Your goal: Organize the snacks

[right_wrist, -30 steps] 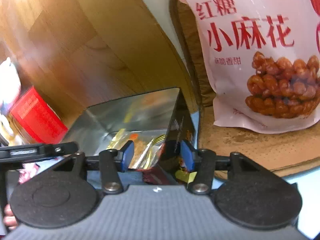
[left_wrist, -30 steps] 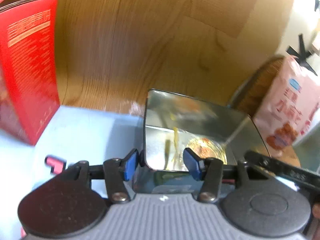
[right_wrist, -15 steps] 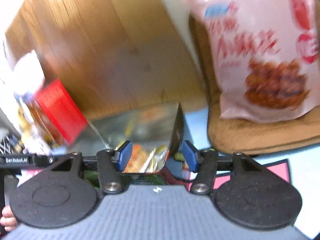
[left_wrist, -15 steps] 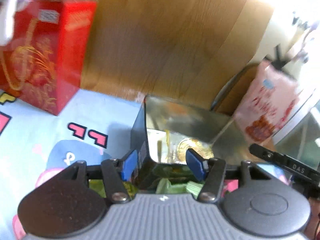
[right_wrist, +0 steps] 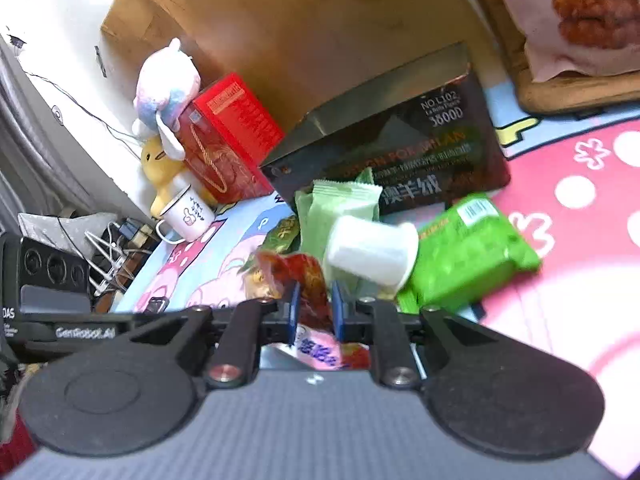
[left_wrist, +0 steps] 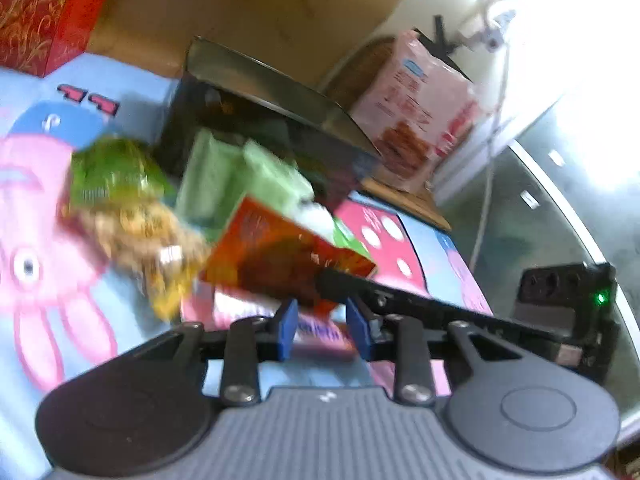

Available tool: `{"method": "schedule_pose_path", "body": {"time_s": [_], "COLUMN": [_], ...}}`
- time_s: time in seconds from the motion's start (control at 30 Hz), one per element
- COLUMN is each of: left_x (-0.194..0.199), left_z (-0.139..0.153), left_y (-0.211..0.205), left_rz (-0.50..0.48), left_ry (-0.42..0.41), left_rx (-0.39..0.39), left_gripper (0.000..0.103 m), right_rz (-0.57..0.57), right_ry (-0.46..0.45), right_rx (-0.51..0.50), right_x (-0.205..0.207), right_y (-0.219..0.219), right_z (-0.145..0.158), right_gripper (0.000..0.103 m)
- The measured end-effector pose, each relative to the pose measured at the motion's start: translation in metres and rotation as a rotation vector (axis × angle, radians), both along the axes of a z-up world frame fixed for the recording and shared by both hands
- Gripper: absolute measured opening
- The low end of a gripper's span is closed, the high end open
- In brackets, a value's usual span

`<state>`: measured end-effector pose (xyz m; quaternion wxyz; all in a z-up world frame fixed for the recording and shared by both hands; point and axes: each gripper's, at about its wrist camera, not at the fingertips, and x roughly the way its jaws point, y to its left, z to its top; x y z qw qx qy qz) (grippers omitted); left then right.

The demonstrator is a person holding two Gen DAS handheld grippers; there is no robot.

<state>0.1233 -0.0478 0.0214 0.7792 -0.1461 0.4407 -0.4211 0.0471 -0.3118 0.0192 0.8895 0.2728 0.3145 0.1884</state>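
A dark box with a silver inside [right_wrist: 400,148] stands on the cartoon mat, also in the left wrist view [left_wrist: 256,120]. In front of it lie loose snacks: pale green packets [right_wrist: 340,208], a white cup [right_wrist: 372,252], a bright green pack [right_wrist: 468,256], an orange-red packet [left_wrist: 280,256] and a green-and-yellow bag [left_wrist: 124,200]. My right gripper [right_wrist: 314,314] is nearly shut around the edge of the red packet [right_wrist: 308,280]. My left gripper [left_wrist: 322,328] is partly open just behind the orange-red packet, not gripping it.
A red gift box [right_wrist: 228,136], plush toys [right_wrist: 168,84] and a white mug [right_wrist: 188,216] stand at the left. A pink snack bag [left_wrist: 416,108] sits on a woven mat at the back right. A pink packet [right_wrist: 320,352] lies under my right gripper.
Both grippers pulled back from the box, which they no longer straddle. The loose snacks in front of it came into view. The right gripper closed on the red packet.
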Motion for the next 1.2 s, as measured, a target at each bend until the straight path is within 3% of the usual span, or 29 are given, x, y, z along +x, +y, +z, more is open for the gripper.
{"method": "schedule_pose_path", "body": {"time_s": [0.1,0.2,0.3,0.37,0.5,0.6,0.73,0.9,1.0,1.07,1.1,1.13,1.17,1.2], "left_x": [-0.027,-0.054,-0.073,-0.078,-0.071,-0.054,-0.036,-0.015,-0.013,-0.016,-0.018,-0.021,-0.025,-0.028], "left_z": [-0.007,-0.019,-0.021,-0.015,0.002,0.012,0.010,-0.015,-0.028,-0.032,-0.035,-0.038,-0.040,-0.041], "left_y": [0.012,0.025,0.046,0.066,0.106,0.110,0.096,0.084,0.085,0.086,0.086,0.086,0.088,0.091], "left_rz": [-0.036,-0.082,-0.113,-0.096,0.011,0.053,0.047,-0.010,-0.028,-0.054,-0.056,-0.067,-0.053,-0.039], "left_ry": [-0.006,0.024,0.027,0.015,-0.013,-0.034,-0.058,-0.010,0.049,0.084,0.097,0.119,0.124,0.125], "left_rx": [0.011,0.018,-0.008,-0.038,-0.098,-0.112,-0.108,-0.080,-0.117,-0.154,-0.166,-0.177,-0.183,-0.191], "left_gripper": [0.028,0.028,0.032,0.034,0.039,0.040,0.056,0.066,0.064,0.057,0.046,0.037,0.036,0.036], "right_rz": [0.049,0.116,0.199,0.193,0.125,0.115,0.174,0.133,0.124,0.122,0.125,0.134,0.149,0.153], "right_ry": [-0.029,-0.099,-0.124,-0.144,-0.150,-0.135,-0.083,-0.012,-0.026,-0.040,-0.044,-0.041,-0.029,-0.033], "right_rx": [-0.026,-0.154,-0.189,-0.223,-0.192,-0.172,-0.119,-0.112,-0.118,-0.120,-0.123,-0.126,-0.130,-0.125], "right_x": [-0.021,-0.050,-0.069,-0.082,-0.094,-0.093,-0.090,-0.078,-0.069,-0.065,-0.061,-0.059,-0.057,-0.057], "right_y": [0.010,0.035,0.049,0.052,0.040,0.038,0.052,0.061,0.069,0.075,0.078,0.081,0.084,0.085], "right_z": [0.002,0.005,0.004,0.006,0.005,0.004,-0.002,-0.018,-0.019,-0.021,-0.021,-0.021,-0.022,-0.022], "right_gripper": [0.021,0.023,0.027,0.034,0.041,0.046,0.045,0.044,0.044,0.044,0.044,0.034,0.023,0.023]}}
